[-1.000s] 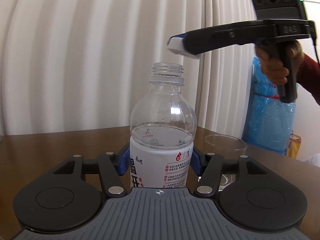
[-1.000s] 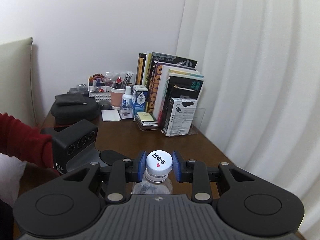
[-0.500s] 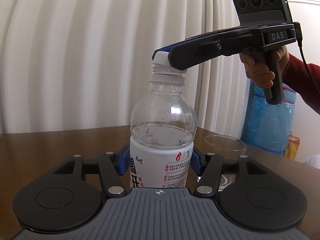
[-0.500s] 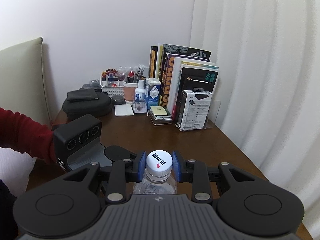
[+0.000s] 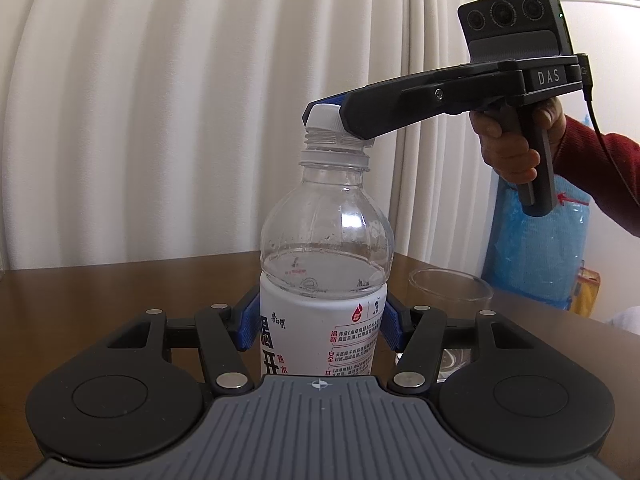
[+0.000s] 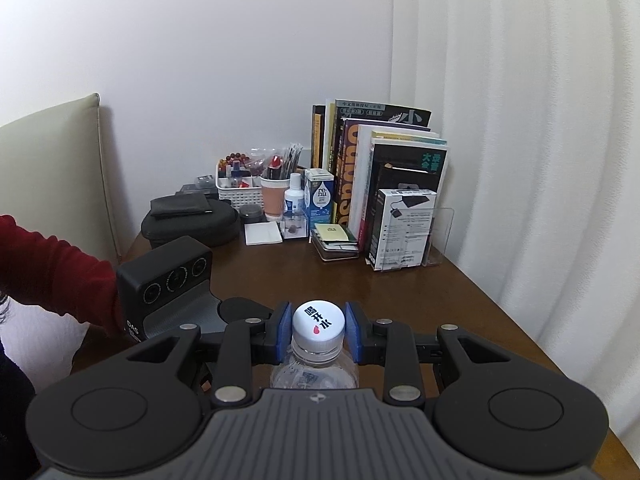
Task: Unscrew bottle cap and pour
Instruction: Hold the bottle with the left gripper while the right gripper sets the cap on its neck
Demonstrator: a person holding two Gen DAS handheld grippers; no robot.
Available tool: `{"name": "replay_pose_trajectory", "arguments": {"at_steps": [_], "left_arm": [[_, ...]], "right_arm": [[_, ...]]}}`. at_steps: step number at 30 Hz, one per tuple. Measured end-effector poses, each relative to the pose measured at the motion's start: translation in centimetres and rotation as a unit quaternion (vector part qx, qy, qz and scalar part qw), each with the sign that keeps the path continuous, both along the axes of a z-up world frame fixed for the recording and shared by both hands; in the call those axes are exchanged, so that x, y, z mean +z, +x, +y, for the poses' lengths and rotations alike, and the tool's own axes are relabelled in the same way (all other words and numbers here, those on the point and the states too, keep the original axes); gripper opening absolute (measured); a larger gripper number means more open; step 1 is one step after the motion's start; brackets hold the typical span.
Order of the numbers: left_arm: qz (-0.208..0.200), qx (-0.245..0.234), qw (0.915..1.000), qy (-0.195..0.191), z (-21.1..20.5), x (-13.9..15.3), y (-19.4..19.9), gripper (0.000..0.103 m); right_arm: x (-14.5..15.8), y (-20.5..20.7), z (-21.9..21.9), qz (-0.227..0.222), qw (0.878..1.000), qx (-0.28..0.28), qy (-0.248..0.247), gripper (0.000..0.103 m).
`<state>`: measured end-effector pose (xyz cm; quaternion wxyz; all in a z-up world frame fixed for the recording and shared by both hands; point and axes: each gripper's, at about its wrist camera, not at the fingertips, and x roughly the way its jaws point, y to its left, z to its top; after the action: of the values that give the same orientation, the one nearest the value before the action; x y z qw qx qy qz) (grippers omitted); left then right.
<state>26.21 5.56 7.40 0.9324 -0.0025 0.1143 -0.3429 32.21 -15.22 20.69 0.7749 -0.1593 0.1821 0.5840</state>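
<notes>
**Cap brought back down onto bottle neck; pour status not determinable**

Since the frame one second earlier, the right claw [image 5: 326,114] had travelled from a position up and to the right of the open bottle mouth down onto the neck, carrying the white cap [image 5: 323,116] with it. Half a second earlier the cap was already over the mouth; it now sat lower and squarer on the thread.

Progress, as judged: the cap had evidently been unscrewed already, since the neck stood open in the earlier frame. Threads remained visible below the cap, so it was not screwed home. The glass [image 5: 450,288] stood on the counter [image 5: 120,292] just behind and to the right of the bottle; whether it held water could not be told. Whether pouring was done or still outstanding could not be settled from these views.

Positions: the bottle [image 5: 324,264] stood upright on the counter, its labelled body clamped between the blue pads of the left claw [image 5: 318,322], which was closed on it. In the right wrist view, the right claw [image 6: 318,328] was closed on the cap [image 6: 318,323], one pad touching each side, directly above the bottle [image 6: 314,372] shoulder.
</notes>
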Motion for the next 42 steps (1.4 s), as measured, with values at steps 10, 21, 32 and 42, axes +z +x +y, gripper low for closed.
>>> {"name": "replay_pose_trajectory", "arguments": {"at_steps": [10,21,32,42], "left_arm": [[0.003,0.007,1.0000,-0.002,-0.4,0.7,0.7,0.058],[0.002,0.007,1.0000,0.002,-0.3,0.5,1.2,0.058],[0.000,0.009,1.0000,0.004,-0.5,0.5,0.5,0.059],[0.001,0.011,0.9999,0.004,-0.5,0.7,2.1,0.059]], "right_arm": [[0.9,1.1,0.2,0.007,0.999,0.033,-0.012,0.032],[0.5,0.8,0.2,0.009,0.999,0.036,-0.019,0.032],[-0.9,0.7,-1.1,0.022,0.999,0.017,0.043,0.032],[-1.6,0.1,-1.7,0.016,0.997,0.000,0.072,0.032]]}}
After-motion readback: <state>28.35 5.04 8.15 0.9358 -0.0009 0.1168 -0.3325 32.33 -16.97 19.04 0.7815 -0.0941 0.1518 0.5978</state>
